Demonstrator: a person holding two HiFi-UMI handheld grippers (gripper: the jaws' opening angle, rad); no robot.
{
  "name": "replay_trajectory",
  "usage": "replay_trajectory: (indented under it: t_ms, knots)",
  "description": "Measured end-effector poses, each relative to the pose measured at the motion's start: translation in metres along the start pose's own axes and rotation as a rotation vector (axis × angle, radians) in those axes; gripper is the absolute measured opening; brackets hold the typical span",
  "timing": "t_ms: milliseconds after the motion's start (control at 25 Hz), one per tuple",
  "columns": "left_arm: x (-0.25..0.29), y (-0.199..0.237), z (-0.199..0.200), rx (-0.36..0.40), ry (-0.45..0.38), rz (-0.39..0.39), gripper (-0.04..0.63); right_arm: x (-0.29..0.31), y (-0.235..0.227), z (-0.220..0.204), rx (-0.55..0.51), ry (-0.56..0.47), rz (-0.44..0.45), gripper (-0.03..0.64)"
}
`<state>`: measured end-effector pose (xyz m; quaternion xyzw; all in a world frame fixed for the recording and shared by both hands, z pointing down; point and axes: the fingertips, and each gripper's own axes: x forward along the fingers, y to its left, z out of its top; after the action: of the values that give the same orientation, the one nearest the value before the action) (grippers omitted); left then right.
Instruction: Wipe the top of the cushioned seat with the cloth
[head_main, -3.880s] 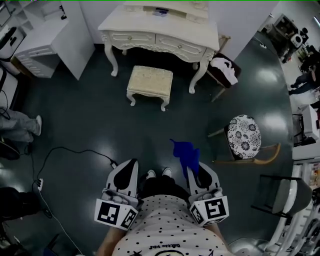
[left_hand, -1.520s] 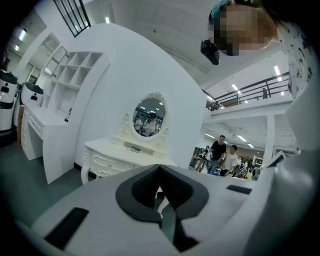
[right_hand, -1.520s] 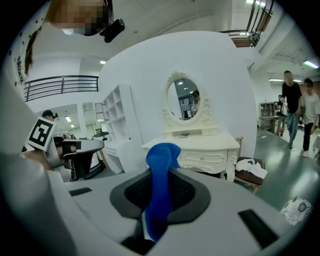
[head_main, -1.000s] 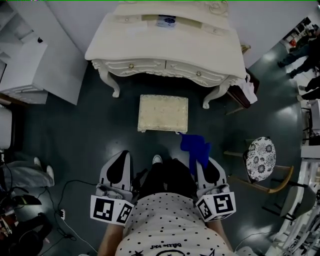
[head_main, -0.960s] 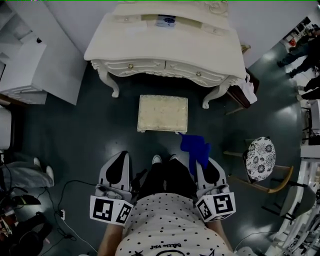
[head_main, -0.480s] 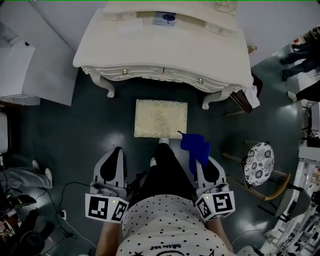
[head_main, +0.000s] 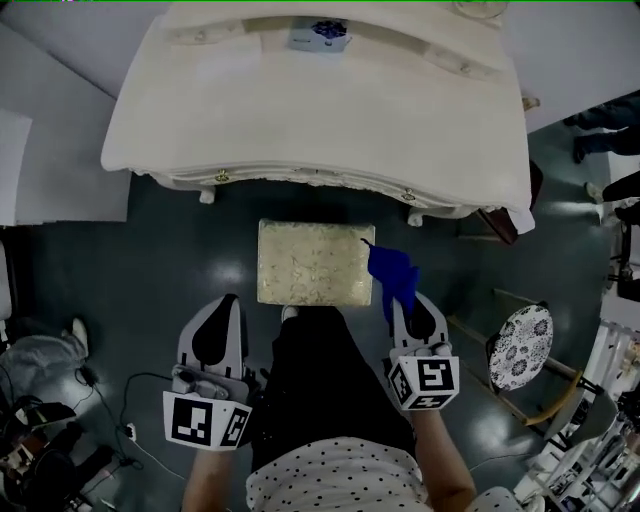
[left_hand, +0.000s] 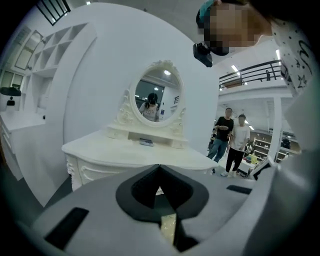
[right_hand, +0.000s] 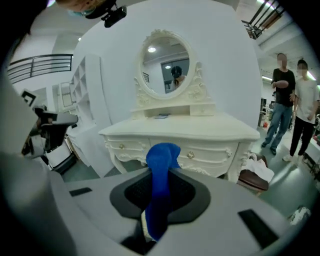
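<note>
Close to the person, the left gripper (head_main: 222, 310) has its jaws shut together with nothing in them. The right gripper (head_main: 408, 308) is pinched tight on the blue cloth (head_main: 392, 277), which sticks out by the right edge of the cushioned seat (head_main: 312, 262). The seat sits just ahead, in front of the white dressing table (head_main: 320, 100). I think the wiping has not started, so the cloth must go down on the seat top and rub all over it.

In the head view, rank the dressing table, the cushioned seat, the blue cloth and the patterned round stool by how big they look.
1. dressing table
2. cushioned seat
3. patterned round stool and blue cloth look alike; the cloth is held nearer the camera, so unranked.
</note>
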<state>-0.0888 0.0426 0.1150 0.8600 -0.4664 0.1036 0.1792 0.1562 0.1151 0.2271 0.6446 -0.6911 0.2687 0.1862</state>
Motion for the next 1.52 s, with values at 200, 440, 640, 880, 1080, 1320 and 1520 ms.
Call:
replay_trajectory:
  t_ms: [200,440,640,880,1080,1320,1520]
  knots:
    - [0.041,0.005,-0.043,-0.010,0.085,-0.043,0.009,0.078,-0.030,-0.070,0.048,0.105,-0.093,0.064]
    - [0.077,0.015,-0.117,-0.069,0.202,-0.126,0.009,0.170,-0.063,-0.145,0.029,0.162,-0.198,0.064]
    - [0.101,0.025,-0.165,-0.080,0.243,-0.210,0.011,0.236,-0.085,-0.207,0.004,0.215,-0.308,0.064]
    - [0.107,0.035,-0.196,-0.126,0.259,-0.201,0.009,0.262,-0.098,-0.240,0.106,0.234,-0.380,0.064]
    - [0.099,0.027,-0.214,-0.167,0.297,-0.223,0.011,0.260,-0.097,-0.239,0.096,0.235,-0.383,0.064]
    - [0.101,0.026,-0.212,-0.214,0.296,-0.226,0.011,0.263,-0.087,-0.235,0.053,0.260,-0.416,0.064]
    - [0.097,0.018,-0.208,-0.229,0.306,-0.266,0.009,0.269,-0.064,-0.233,0.019,0.270,-0.383,0.064]
